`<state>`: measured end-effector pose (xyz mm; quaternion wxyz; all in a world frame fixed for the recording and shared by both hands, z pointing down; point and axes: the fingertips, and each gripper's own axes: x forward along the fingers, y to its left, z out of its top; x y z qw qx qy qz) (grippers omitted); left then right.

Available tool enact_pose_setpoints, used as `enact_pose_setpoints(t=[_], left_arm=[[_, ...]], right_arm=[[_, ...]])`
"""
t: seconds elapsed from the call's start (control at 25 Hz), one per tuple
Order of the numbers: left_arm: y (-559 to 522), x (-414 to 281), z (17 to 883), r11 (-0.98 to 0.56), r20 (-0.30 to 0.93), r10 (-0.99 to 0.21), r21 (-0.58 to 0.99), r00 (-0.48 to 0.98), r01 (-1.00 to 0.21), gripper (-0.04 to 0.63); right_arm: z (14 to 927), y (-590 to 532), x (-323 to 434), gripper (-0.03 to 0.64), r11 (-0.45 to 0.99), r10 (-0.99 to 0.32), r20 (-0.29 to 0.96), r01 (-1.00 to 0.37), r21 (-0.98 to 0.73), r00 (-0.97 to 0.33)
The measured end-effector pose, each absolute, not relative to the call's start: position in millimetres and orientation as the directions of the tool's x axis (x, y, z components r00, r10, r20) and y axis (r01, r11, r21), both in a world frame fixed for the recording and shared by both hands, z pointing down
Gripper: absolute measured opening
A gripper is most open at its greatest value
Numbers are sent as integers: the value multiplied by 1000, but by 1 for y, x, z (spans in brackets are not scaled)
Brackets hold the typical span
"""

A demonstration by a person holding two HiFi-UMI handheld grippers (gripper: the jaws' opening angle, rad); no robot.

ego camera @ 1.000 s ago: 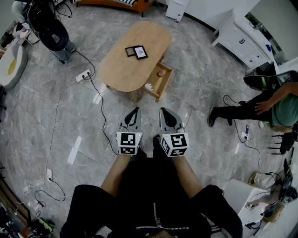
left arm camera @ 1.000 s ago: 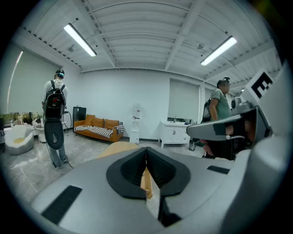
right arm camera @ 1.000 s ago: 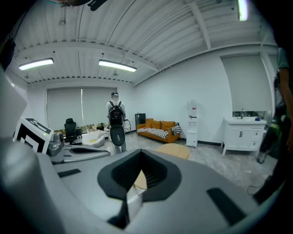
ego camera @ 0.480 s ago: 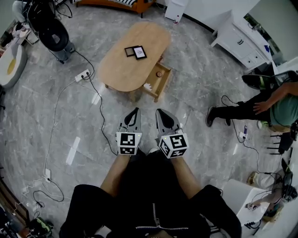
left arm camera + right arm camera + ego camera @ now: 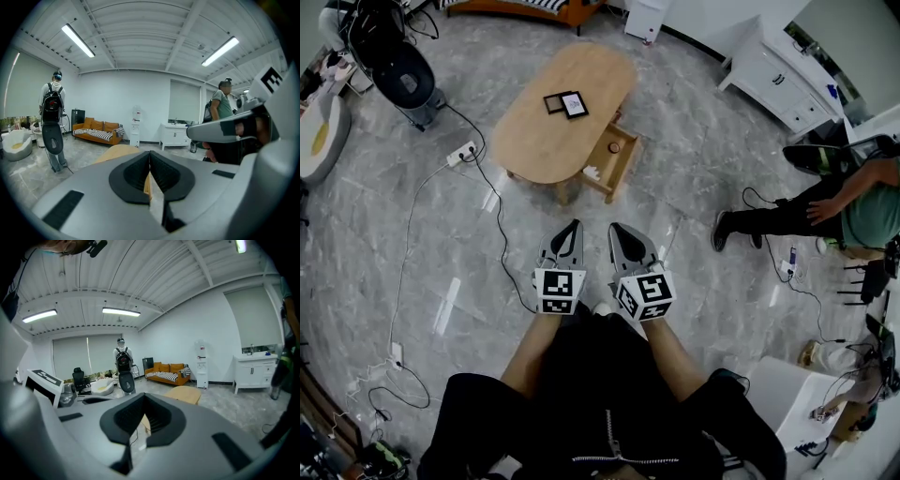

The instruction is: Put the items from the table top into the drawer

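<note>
As I am holding my left claw (image 5: 575,225) and right claw (image 5: 614,228) closed tight and empty, two black-framed pictures (image 5: 563,104) are lying well ahead on the oval wooden table (image 5: 544,141), nearer my left claw; its open wooden drawer (image 5: 609,161) is facing my right.

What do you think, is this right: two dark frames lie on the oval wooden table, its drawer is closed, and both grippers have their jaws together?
The drawer is not closed: the head view shows it pulled out of the table. The rest holds: two dark frames lie on top, and the left gripper and right gripper have jaws together.
</note>
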<state>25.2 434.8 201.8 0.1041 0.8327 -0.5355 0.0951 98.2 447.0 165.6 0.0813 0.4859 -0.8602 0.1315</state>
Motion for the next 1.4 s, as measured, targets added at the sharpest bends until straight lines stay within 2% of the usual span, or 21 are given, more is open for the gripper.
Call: enact_pose_setpoints(t=[0.8, 1.4], left_arm=[[429, -2, 204, -407, 273, -869, 82, 413, -910, 14], [423, 5, 208, -409, 275, -866, 91, 417, -908, 14]], right_arm=[[163, 444, 72, 8, 500, -811, 256, -850, -165, -527], [162, 437, 73, 8, 499, -811, 250, -848, -178, -529]])
